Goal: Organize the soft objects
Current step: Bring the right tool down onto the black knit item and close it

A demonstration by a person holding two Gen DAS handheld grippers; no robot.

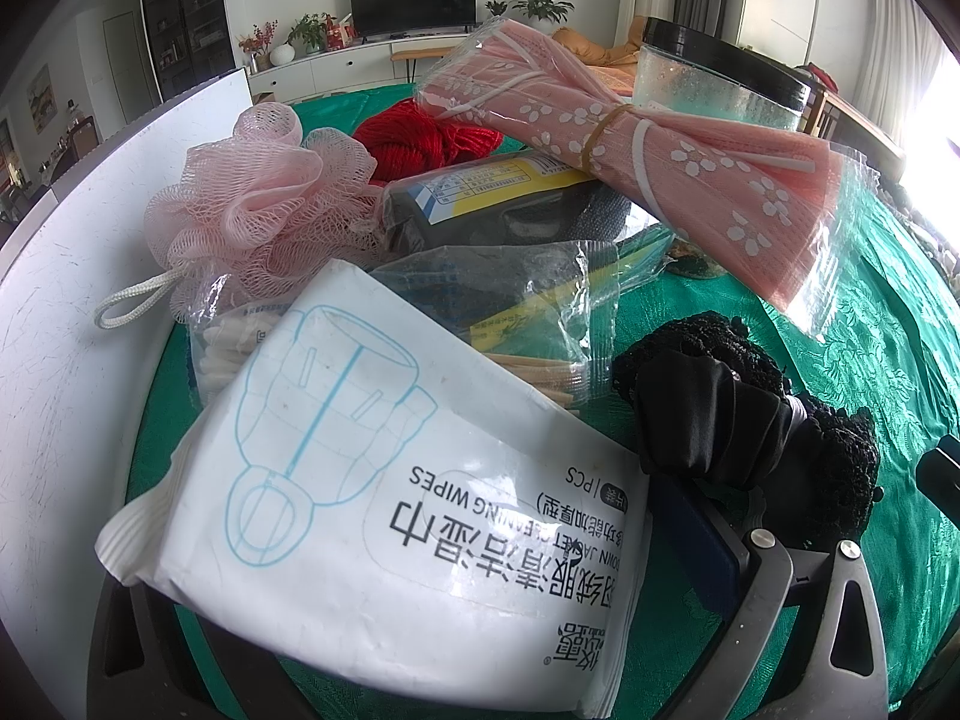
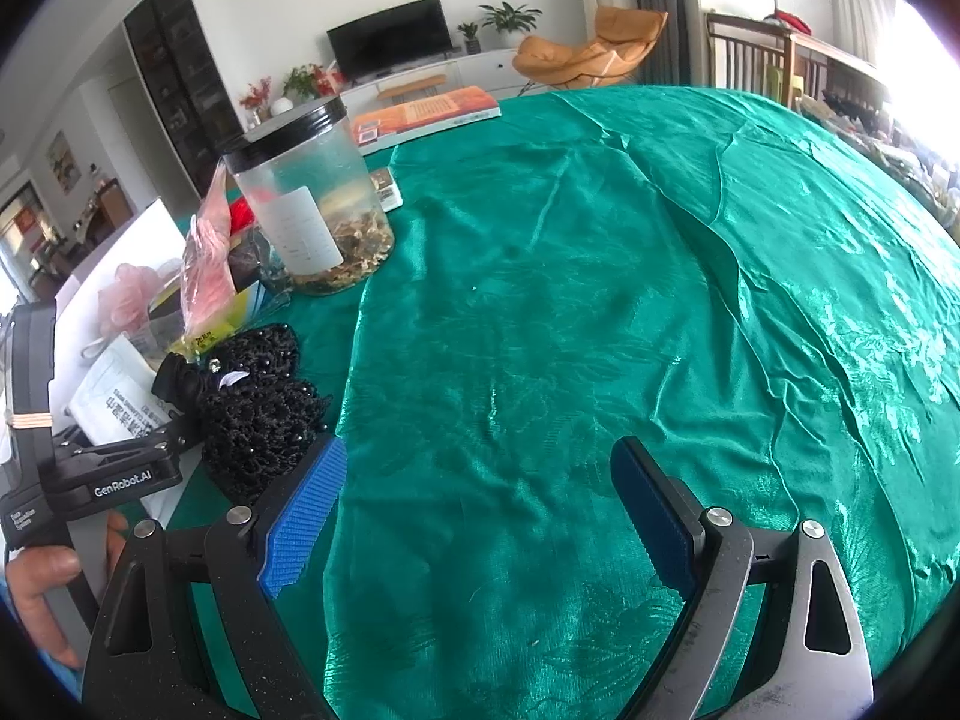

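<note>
The right hand-held gripper (image 2: 474,516) hangs with its blue-padded jaws spread wide over the bare green satin cloth on the table (image 2: 600,300), holding nothing. At its near left, the left hand-held gripper (image 2: 180,420) is clamped on a black lace-and-satin hair accessory (image 2: 258,402). Just left of that lies a white pack of cleaning wipes (image 1: 384,480), resting on bagged cotton swabs (image 1: 228,348). Farther back sit a pink mesh bath puff (image 1: 258,198), a pink flowered bundle in clear wrap (image 1: 630,138), red yarn (image 1: 420,132) and a black-lidded clear jar (image 2: 312,198).
</note>
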